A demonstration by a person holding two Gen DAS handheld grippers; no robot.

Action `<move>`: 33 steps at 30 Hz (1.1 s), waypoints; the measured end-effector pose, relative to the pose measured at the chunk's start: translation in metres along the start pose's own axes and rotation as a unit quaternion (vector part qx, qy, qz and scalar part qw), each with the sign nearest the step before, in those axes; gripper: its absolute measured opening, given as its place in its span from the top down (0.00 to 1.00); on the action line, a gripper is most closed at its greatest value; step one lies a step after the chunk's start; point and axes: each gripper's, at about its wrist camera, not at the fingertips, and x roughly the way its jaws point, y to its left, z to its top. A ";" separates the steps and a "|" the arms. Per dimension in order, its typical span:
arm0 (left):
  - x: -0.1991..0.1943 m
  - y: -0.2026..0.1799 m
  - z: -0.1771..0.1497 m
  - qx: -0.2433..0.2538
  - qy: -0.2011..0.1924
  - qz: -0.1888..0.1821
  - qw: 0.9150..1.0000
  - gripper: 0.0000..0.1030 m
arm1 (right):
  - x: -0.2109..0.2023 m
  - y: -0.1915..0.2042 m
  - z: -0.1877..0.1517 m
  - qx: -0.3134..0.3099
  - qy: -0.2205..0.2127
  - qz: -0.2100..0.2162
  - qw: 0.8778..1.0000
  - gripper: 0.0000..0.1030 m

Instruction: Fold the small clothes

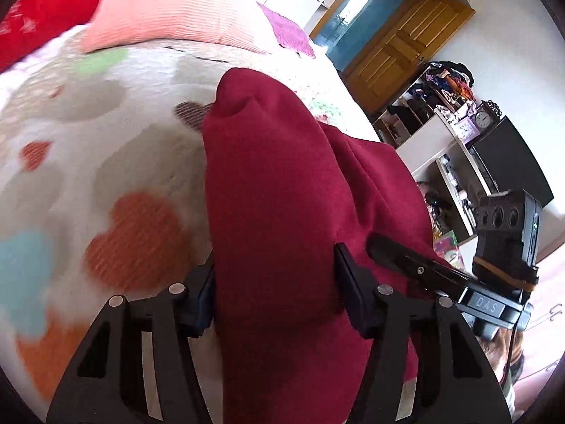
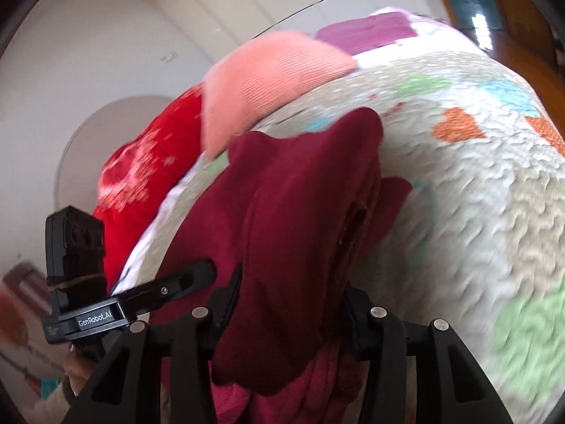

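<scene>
- Maroon garment [image 1: 282, 212] was bunched and lifted off the bed, hanging between both tools; folding looked barely begun, judging by the loose, uneven drape.
- Left gripper [image 1: 275, 296]: its fingers [image 1: 348, 293] stood part-way apart with a thick roll of the cloth filling the gap; the pads appeared to press on it from both sides, so I read it as clamped on the garment.
- Right gripper [image 2: 286, 304]: its fingers [image 2: 226, 296] likewise closed on a wad of the same cloth, fabric spilling below and ahead of them.
- Each wrist view showed the other tool just beside, touching or nearly touching the cloth, so the two grips sat close together.
- Cloth looked soft, fleecy and thick, dark red, with several layers doubled over; a dark opening showed in the right wrist view, perhaps a sleeve or neck hole, I could not tell which.
- No flat, squared fold was visible; laying out, smoothing and folding seemed still to do.
- Beyond the garment, the bed's quilt [image 1: 106, 148] with coloured hearts lay beneath, blurred.
- Farther off, a pink pillow [image 1: 169, 10] and a red blanket [image 1: 46, 3] sat at the head of the bed.
- Farthest, shelves [image 1: 434, 130] with clutter and a wooden door [image 1: 406, 46].
</scene>
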 end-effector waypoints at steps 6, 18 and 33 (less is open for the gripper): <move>-0.035 0.013 -0.067 -0.001 0.020 0.050 0.999 0.43 | 0.002 0.049 -0.066 -0.024 0.045 0.014 0.999 0.52; -0.053 -0.009 -0.074 0.047 -0.038 0.142 0.988 0.38 | -0.051 0.106 -0.083 -0.160 0.014 -0.066 0.985 0.50; -0.062 -0.019 -0.090 0.058 -0.092 0.194 0.975 0.36 | -0.058 0.115 -0.121 -0.144 0.000 -0.177 0.974 0.53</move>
